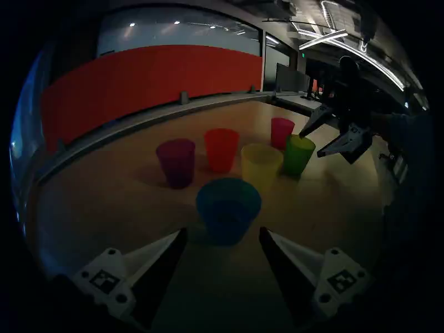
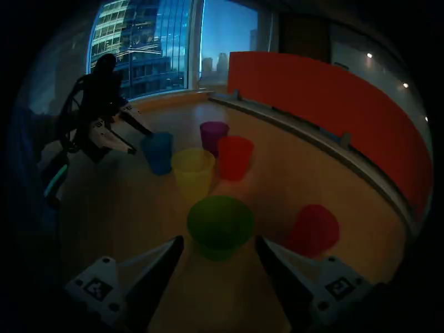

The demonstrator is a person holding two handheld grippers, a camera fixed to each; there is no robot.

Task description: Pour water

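- Six translucent plastic cups are seen clustered on a wooden table (image 1: 111, 205), with the yellow cup (image 1: 261, 164) pretty much in the middle.
- The blue cup (image 1: 227, 211) is set near the yellow cup, on the side facing the left gripper (image 1: 222, 230). It's upright, wide at the rim and tapered down.
- The left gripper's fingers are spread wide, and the blue cup is framed in the gap just ahead of the tips, not pinched.
- The green cup (image 2: 220, 225) is parked just beside the yellow cup, upright too. It's bracketed by the right gripper (image 2: 219, 238), whose fingers are also held apart, with nothing squeezed.
- The red cup (image 1: 221, 149) is found just beside the yellow one, with the purple cup (image 1: 176, 161) past it.
- The pink cup (image 1: 281, 132) is placed near the yellow cup, behind the green.
- The lighting's dim, so whether water is in any cup can't be told.
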